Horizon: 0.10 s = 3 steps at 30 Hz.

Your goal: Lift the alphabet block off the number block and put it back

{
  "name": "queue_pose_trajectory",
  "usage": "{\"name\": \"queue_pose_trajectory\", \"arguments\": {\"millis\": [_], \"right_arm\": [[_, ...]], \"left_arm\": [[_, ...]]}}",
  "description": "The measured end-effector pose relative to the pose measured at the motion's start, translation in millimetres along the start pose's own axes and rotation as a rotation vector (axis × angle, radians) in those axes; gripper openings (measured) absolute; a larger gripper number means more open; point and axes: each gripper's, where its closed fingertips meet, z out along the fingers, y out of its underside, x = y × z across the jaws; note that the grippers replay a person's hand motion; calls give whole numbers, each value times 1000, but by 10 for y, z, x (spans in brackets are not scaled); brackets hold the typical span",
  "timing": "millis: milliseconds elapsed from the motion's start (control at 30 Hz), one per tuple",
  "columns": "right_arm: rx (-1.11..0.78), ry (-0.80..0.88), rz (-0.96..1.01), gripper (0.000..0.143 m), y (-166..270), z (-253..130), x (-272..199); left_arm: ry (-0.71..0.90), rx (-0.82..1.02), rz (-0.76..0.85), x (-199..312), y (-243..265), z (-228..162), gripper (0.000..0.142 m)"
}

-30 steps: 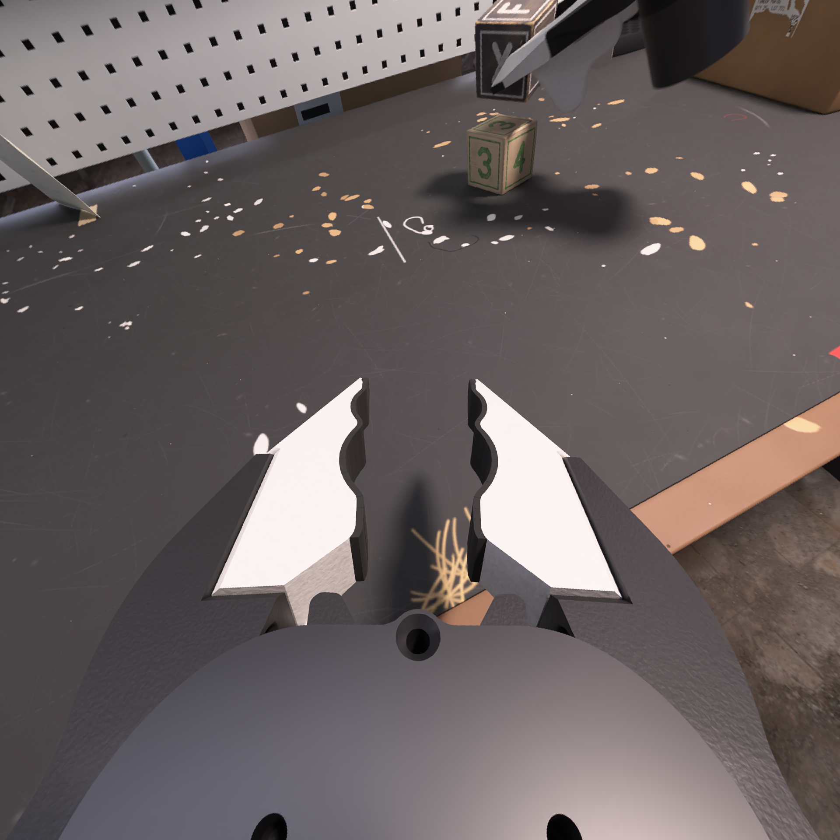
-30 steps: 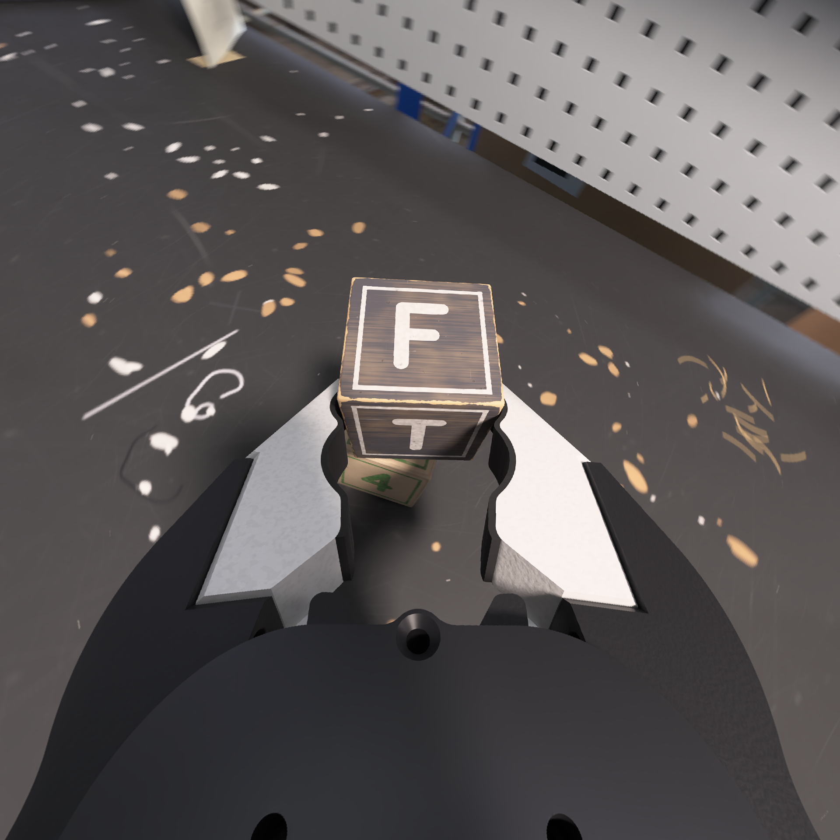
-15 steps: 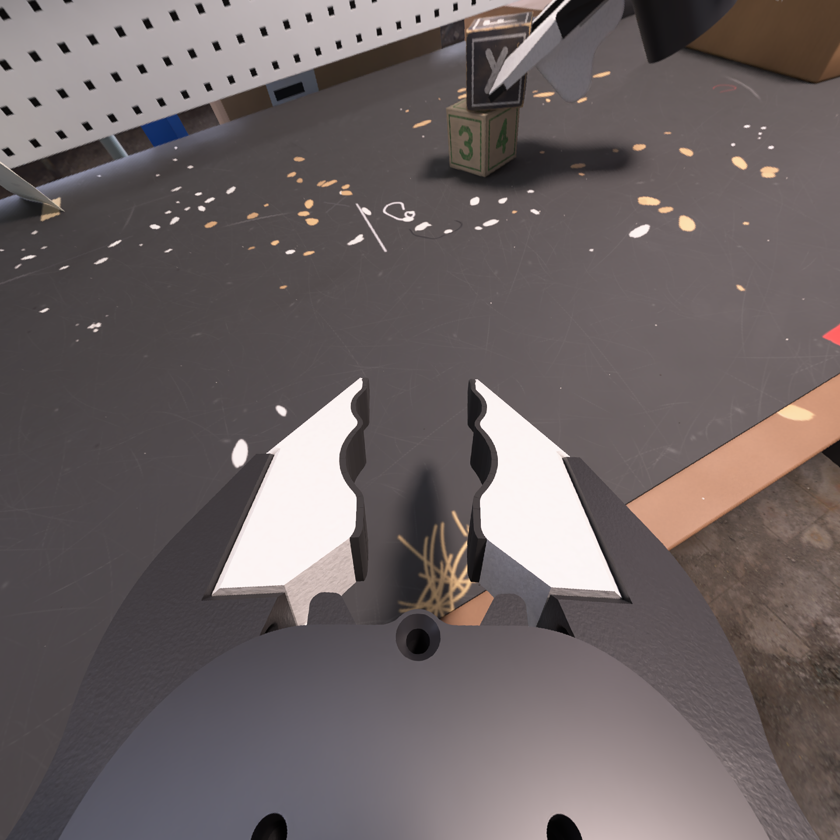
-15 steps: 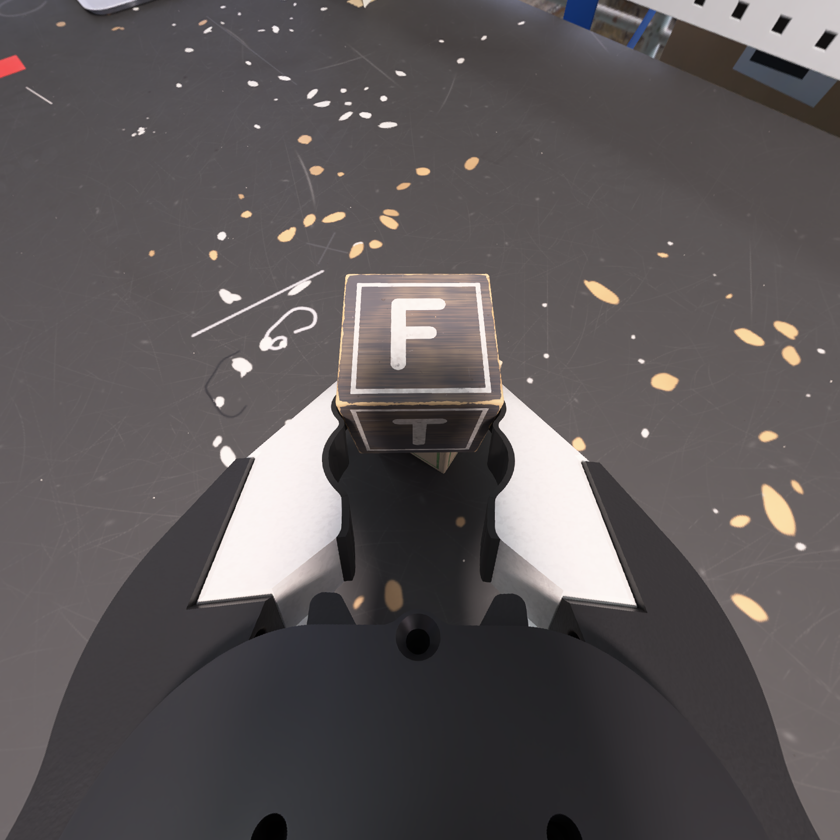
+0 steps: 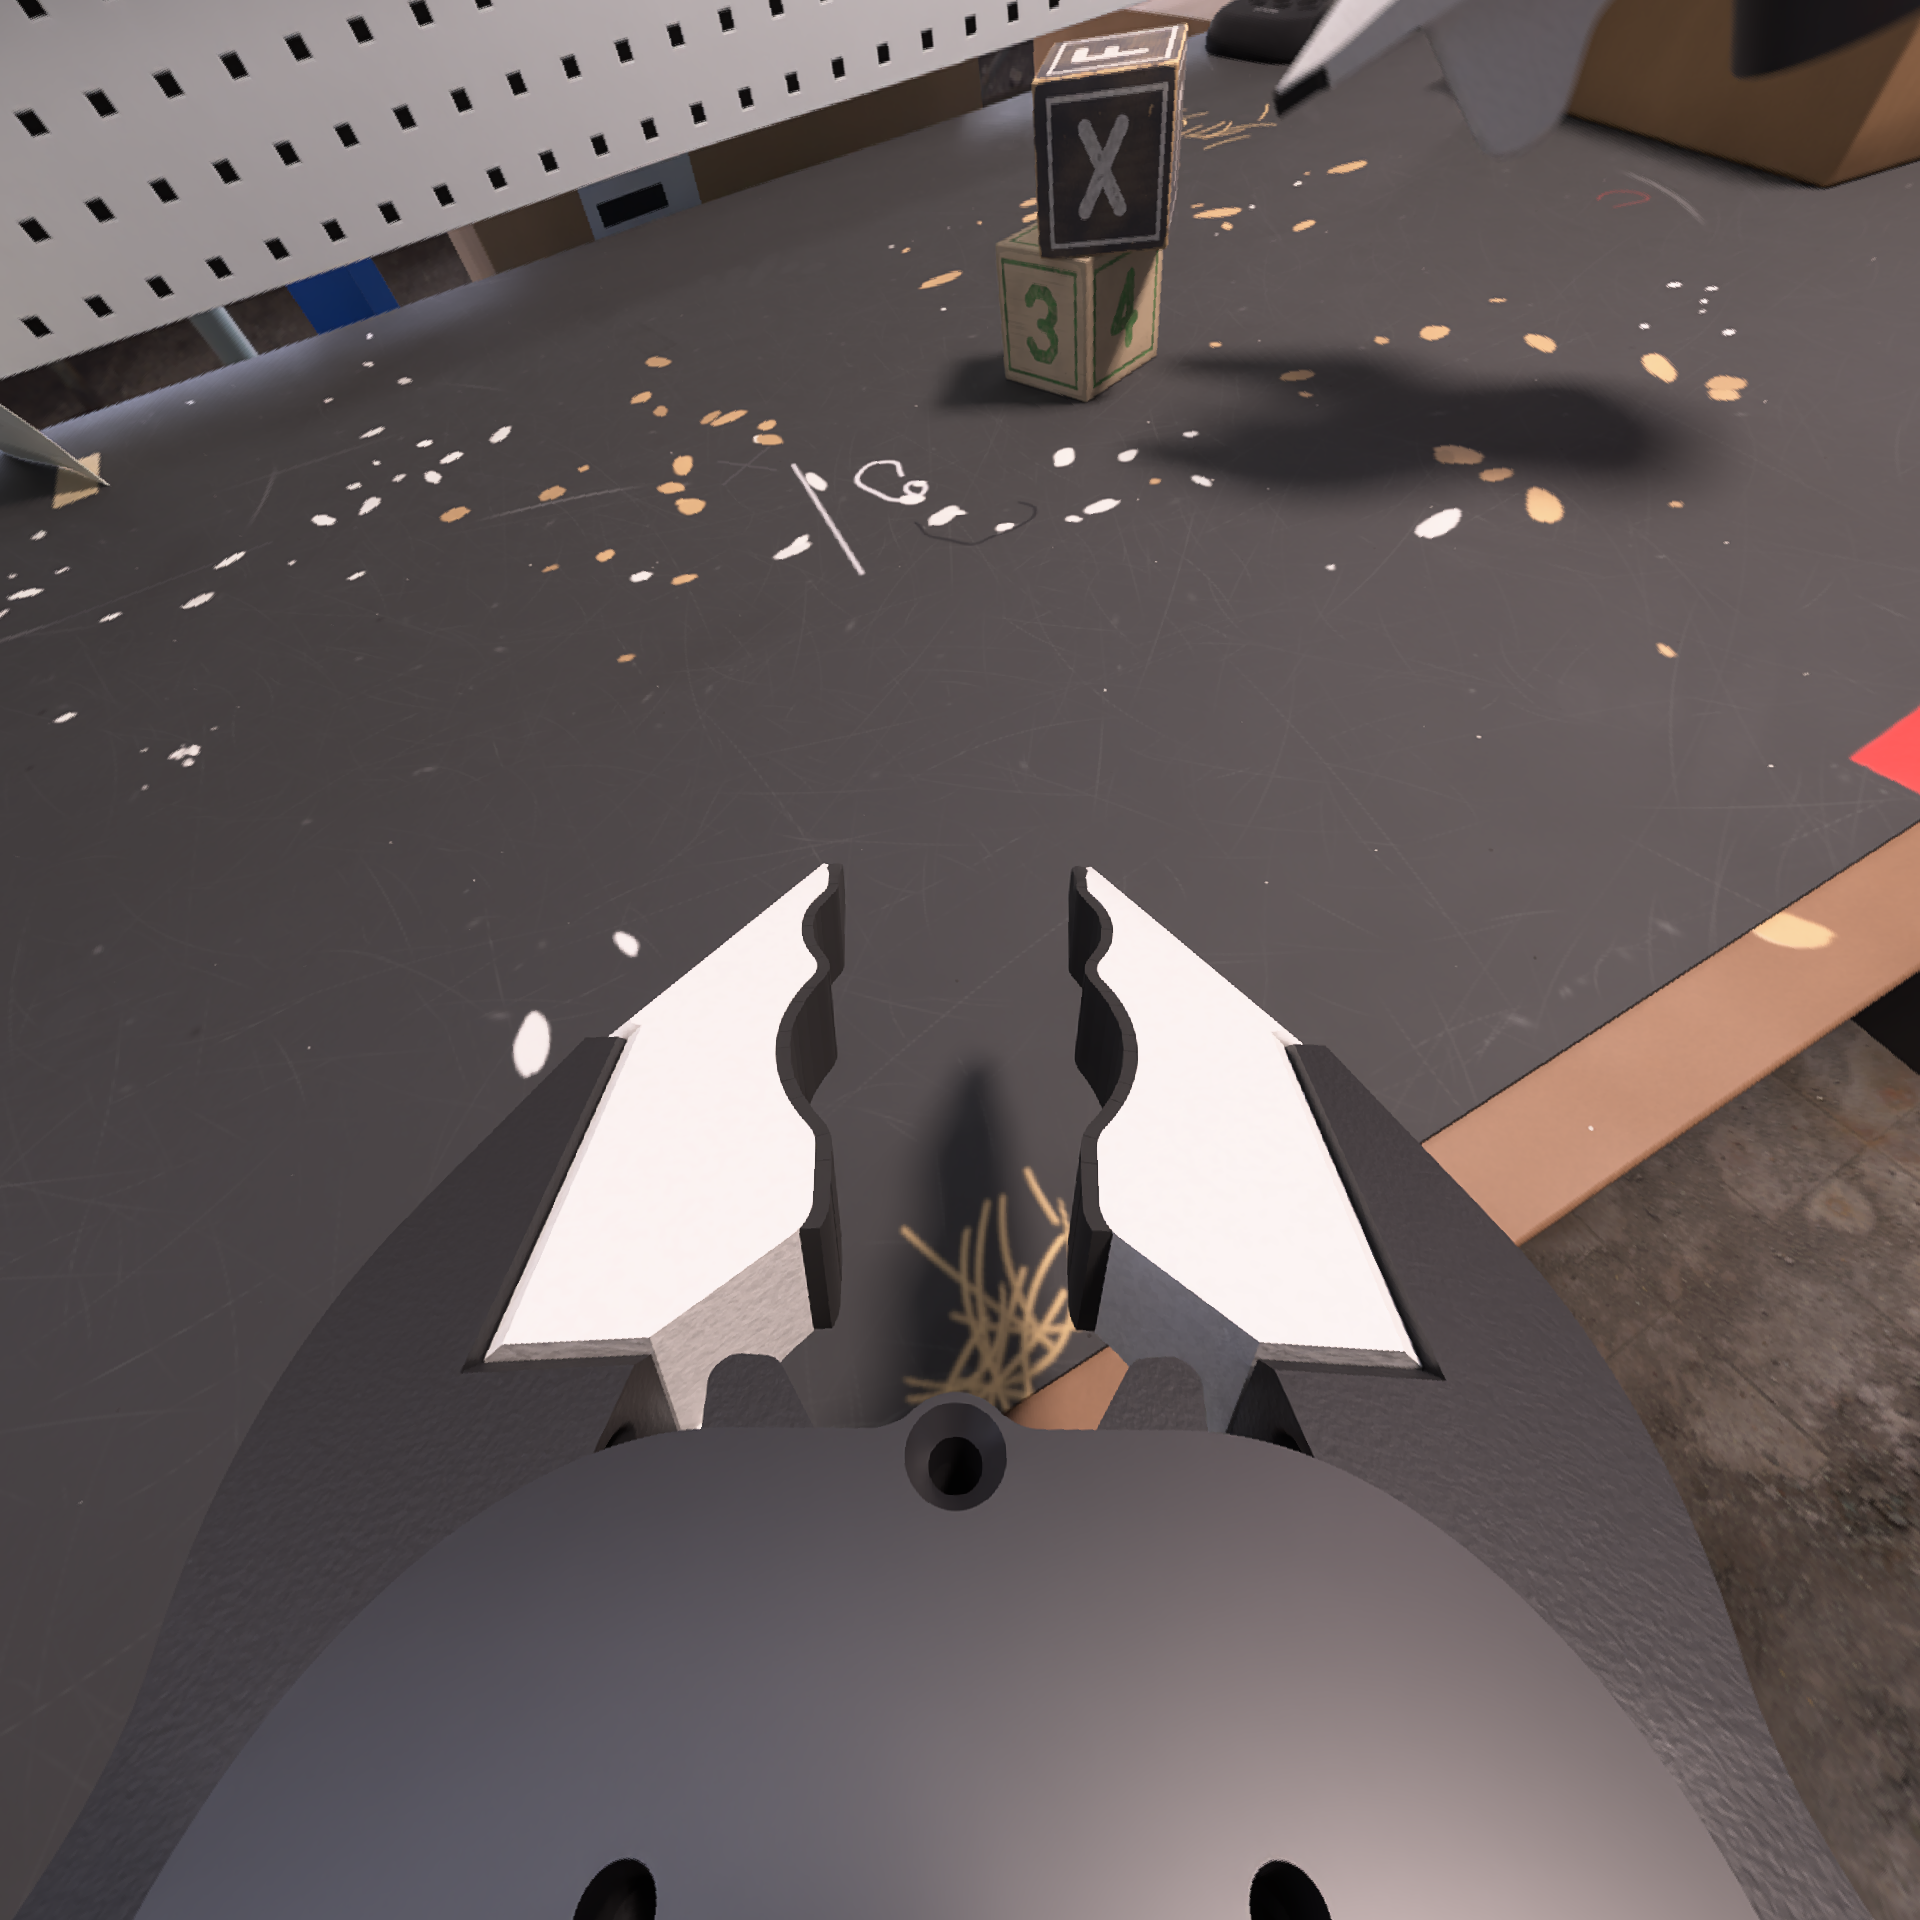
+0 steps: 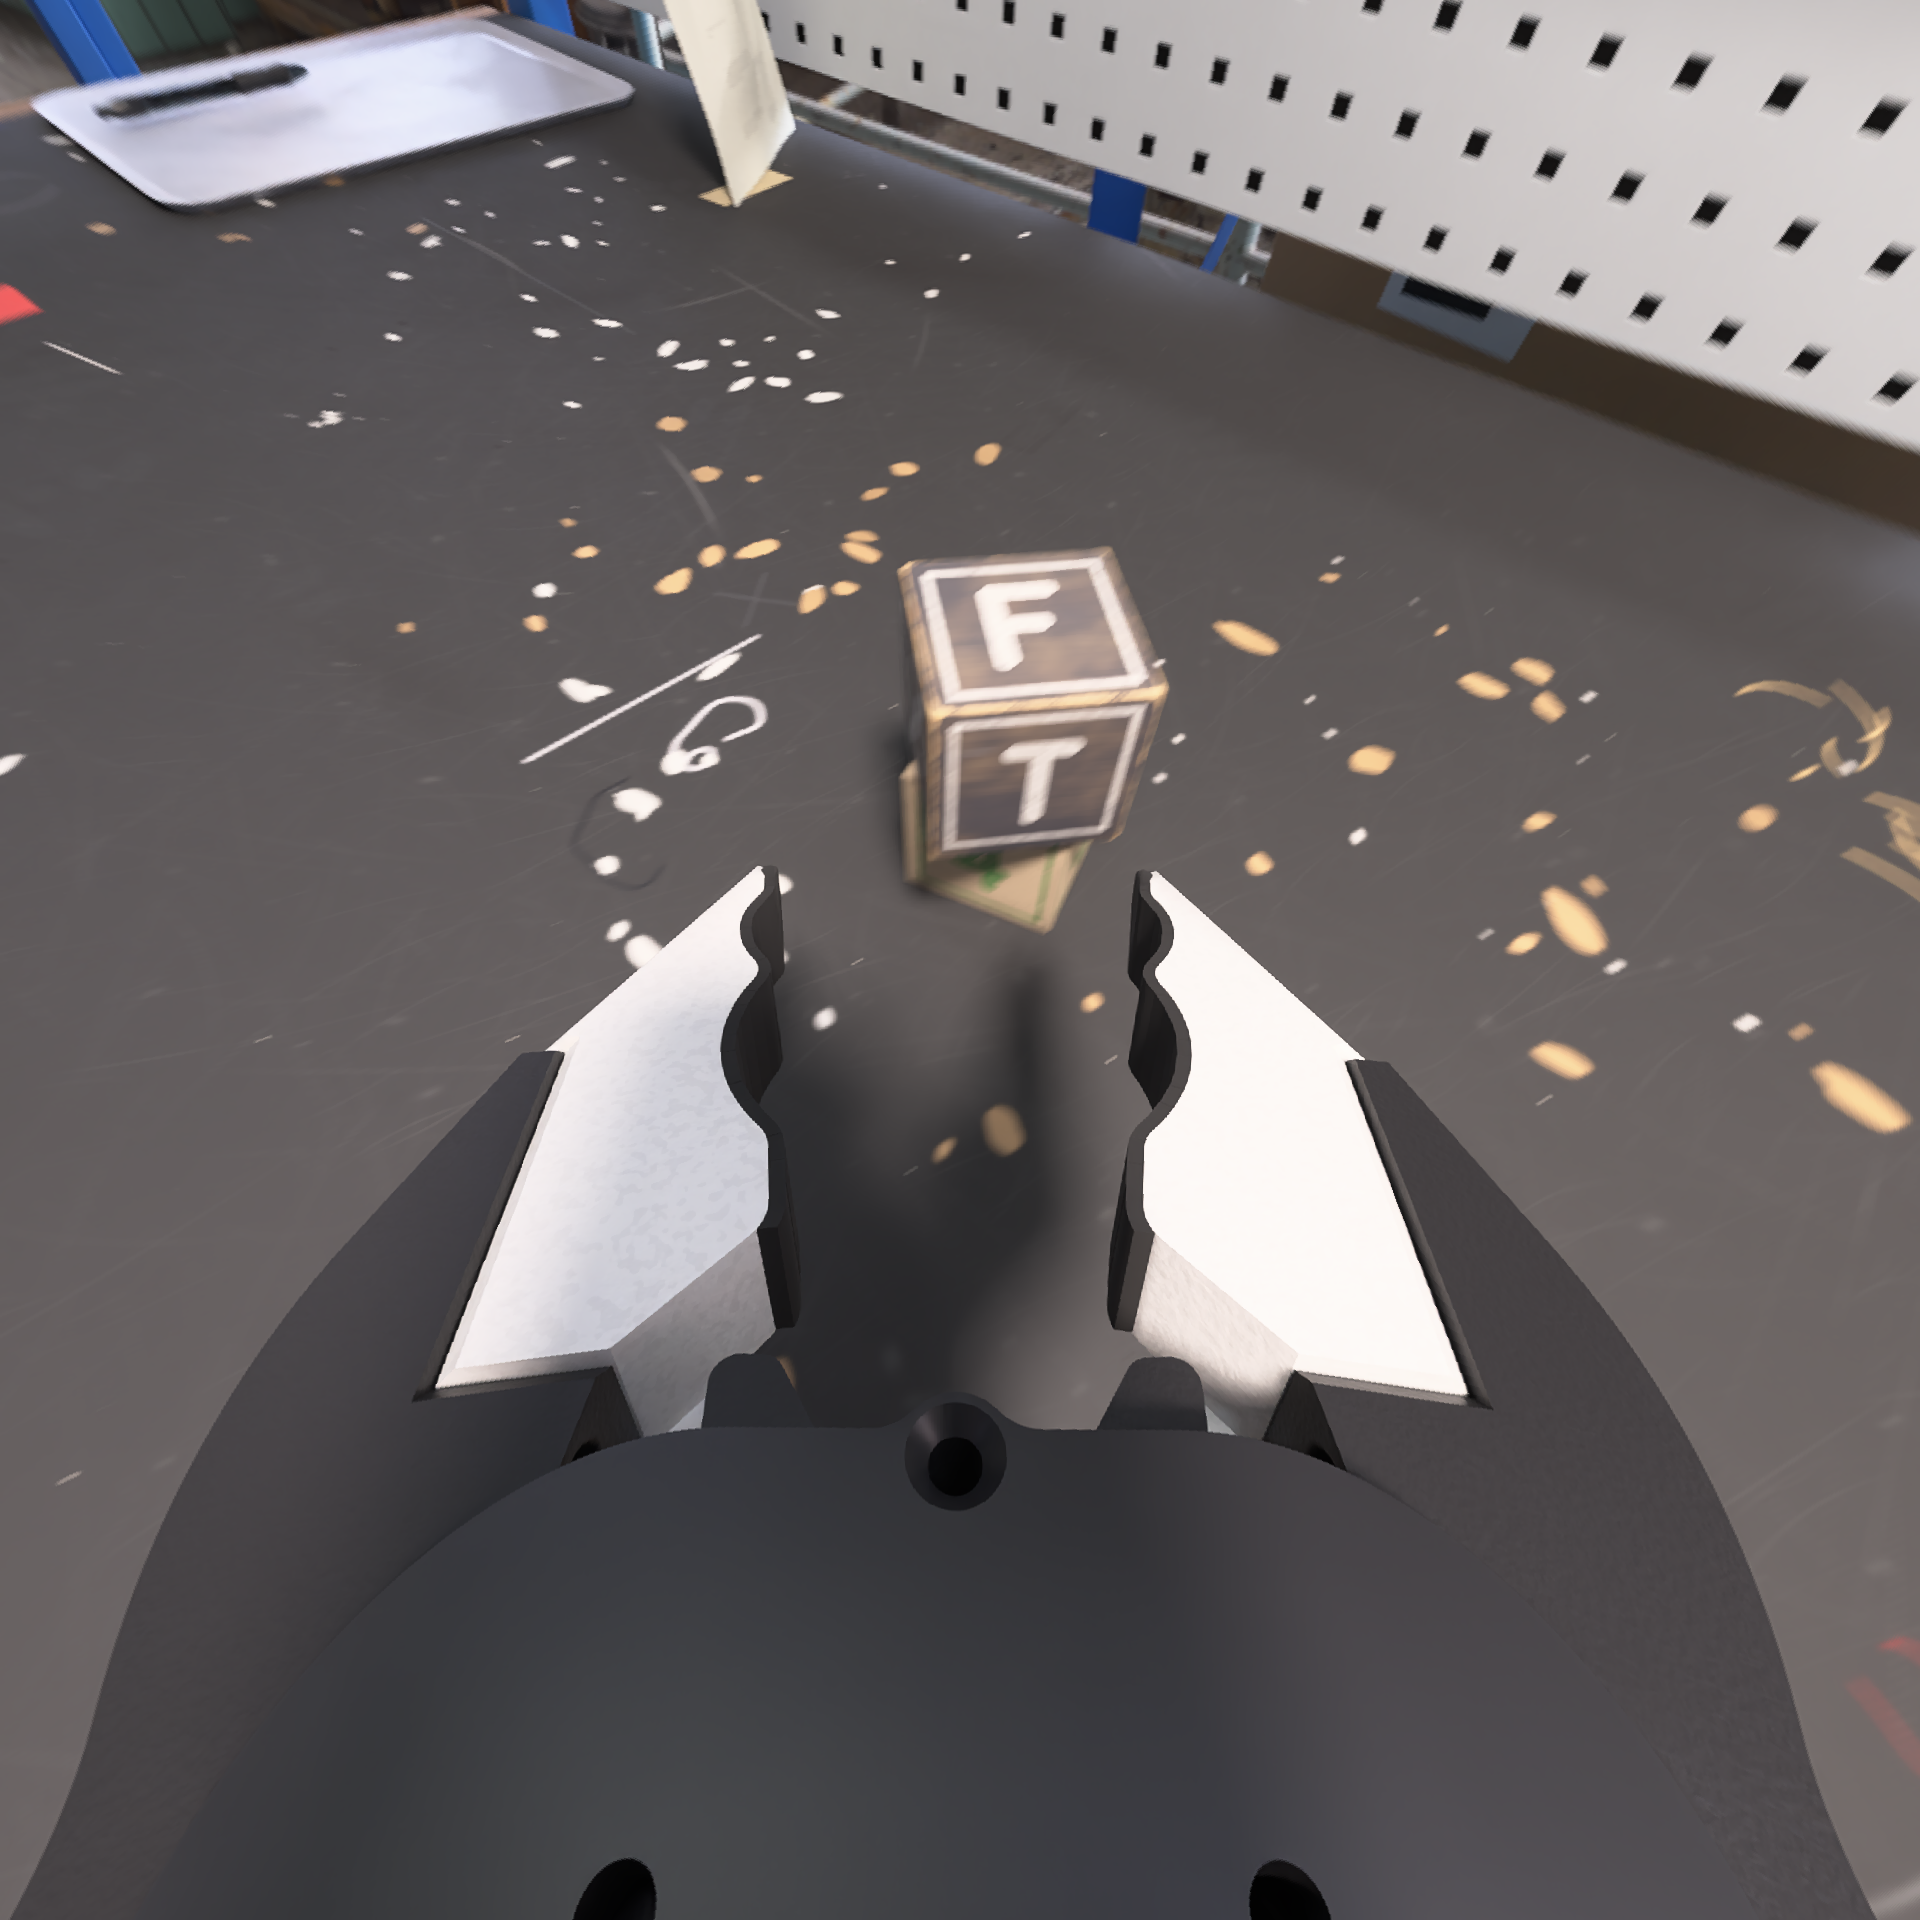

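Note:
The dark alphabet block (image 5: 1107, 156) stands on the pale number block (image 5: 1075, 317) with green digits, far ahead in the left wrist view. In the right wrist view the alphabet block (image 6: 1029, 707) sits a little askew on the number block (image 6: 1013, 888), just ahead of my right gripper (image 6: 956, 883), which is open, empty and drawn back from the stack. My right gripper's fingers (image 5: 1340, 47) show at the top right of the left wrist view, apart from the blocks. My left gripper (image 5: 956, 878) is open and empty over the near table edge.
The dark worktable (image 5: 520, 831) is speckled with paint. A white pegboard (image 5: 416, 125) runs along the back. A cardboard box (image 5: 1766, 114) stands at the far right. A white tray (image 6: 332, 104) with a black pen lies far left. The table's brown front edge (image 5: 1662, 1060) is near.
The right gripper set the alphabet block down on the number block, opened, and pulled back from the stack. The left gripper stayed open with only a small shift of view.

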Motion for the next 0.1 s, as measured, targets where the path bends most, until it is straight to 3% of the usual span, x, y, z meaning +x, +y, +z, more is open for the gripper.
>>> {"name": "queue_pose_trajectory", "arguments": {"millis": [100], "right_arm": [[7,-17,61,66,185,-145,-306]], "left_arm": [[-19,-3,1,-34,3,-1,43]]}}
